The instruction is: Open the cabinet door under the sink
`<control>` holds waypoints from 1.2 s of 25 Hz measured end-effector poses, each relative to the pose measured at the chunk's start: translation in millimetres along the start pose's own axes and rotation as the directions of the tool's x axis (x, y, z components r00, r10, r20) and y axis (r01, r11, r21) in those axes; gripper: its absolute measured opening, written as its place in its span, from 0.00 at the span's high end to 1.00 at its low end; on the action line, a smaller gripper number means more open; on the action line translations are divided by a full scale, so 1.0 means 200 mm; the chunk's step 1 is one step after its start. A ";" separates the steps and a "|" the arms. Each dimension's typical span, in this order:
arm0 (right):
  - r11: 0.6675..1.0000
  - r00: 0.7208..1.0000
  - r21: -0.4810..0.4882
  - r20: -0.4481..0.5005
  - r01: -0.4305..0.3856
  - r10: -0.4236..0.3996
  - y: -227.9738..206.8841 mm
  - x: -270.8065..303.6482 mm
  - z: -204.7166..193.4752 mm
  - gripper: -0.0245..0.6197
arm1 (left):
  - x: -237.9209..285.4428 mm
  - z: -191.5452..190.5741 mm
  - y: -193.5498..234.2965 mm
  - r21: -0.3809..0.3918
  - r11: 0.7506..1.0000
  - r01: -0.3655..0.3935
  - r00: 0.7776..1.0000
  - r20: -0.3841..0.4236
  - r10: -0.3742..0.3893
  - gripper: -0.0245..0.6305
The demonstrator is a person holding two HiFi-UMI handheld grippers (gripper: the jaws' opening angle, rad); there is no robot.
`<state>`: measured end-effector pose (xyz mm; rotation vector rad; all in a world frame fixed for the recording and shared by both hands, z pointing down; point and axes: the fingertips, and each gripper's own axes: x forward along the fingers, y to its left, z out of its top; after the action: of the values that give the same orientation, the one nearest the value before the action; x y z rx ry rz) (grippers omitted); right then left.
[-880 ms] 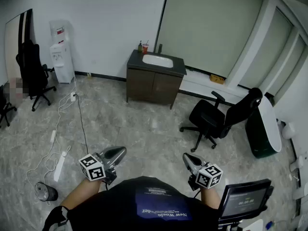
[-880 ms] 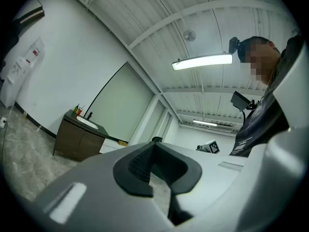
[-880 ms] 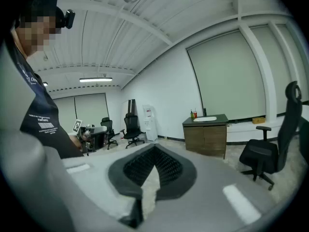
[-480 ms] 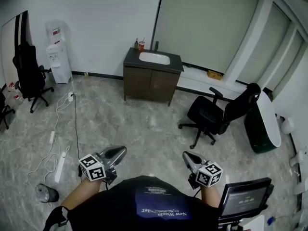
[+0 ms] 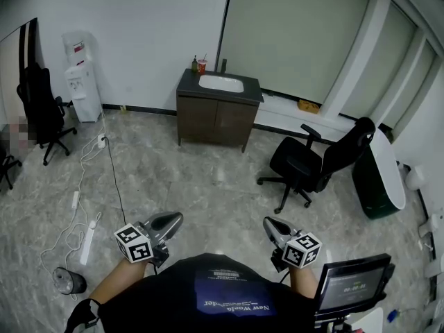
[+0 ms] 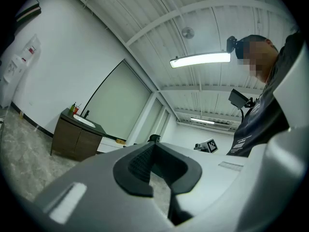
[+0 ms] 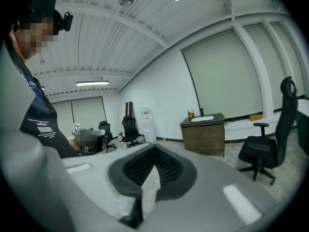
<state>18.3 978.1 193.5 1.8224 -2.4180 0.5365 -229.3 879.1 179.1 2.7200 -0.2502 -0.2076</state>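
Observation:
The brown sink cabinet (image 5: 216, 120) stands against the far wall, its two doors closed, with a white basin (image 5: 220, 83) in its dark top. It also shows small in the left gripper view as the cabinet (image 6: 72, 141) and in the right gripper view as the cabinet (image 7: 205, 135). Both grippers are held close to the person's body, several steps short of it. My left gripper (image 5: 168, 222) (image 6: 153, 146) has its jaws together with nothing between them. My right gripper (image 5: 269, 227) (image 7: 154, 151) is likewise shut and empty.
A black office chair (image 5: 312, 165) stands on the floor right of the cabinet. A water dispenser (image 5: 78, 82) and another black chair (image 5: 38, 106) are at the left wall. A white power strip with cable (image 5: 87, 234) lies on the floor at left. A monitor (image 5: 354, 286) is at lower right.
The head view has shifted a little, so the cabinet sits slightly further left and higher in the frame. Both grippers keep their places and stay shut.

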 end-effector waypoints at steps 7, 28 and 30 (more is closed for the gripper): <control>1.000 1.000 -0.007 -0.019 -0.013 0.013 0.04 0.10 0.01 0.96 | -0.06 0.04 0.05 -0.007 1.000 -0.019 1.000 0.000 0.019 0.96; 0.995 0.995 -0.075 -0.082 -0.064 0.058 0.52 0.72 0.03 0.96 | -0.62 0.20 0.49 -0.020 0.996 -0.086 0.996 0.029 0.086 0.96; 0.996 0.995 -0.072 -0.089 -0.060 0.053 0.51 0.72 0.02 0.96 | -0.61 0.19 0.51 -0.022 0.996 -0.082 0.996 0.030 0.082 0.96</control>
<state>-119.9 869.2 203.5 1.6705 -2.4042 0.5111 -370.2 798.6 198.9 2.6814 -0.3656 -0.2279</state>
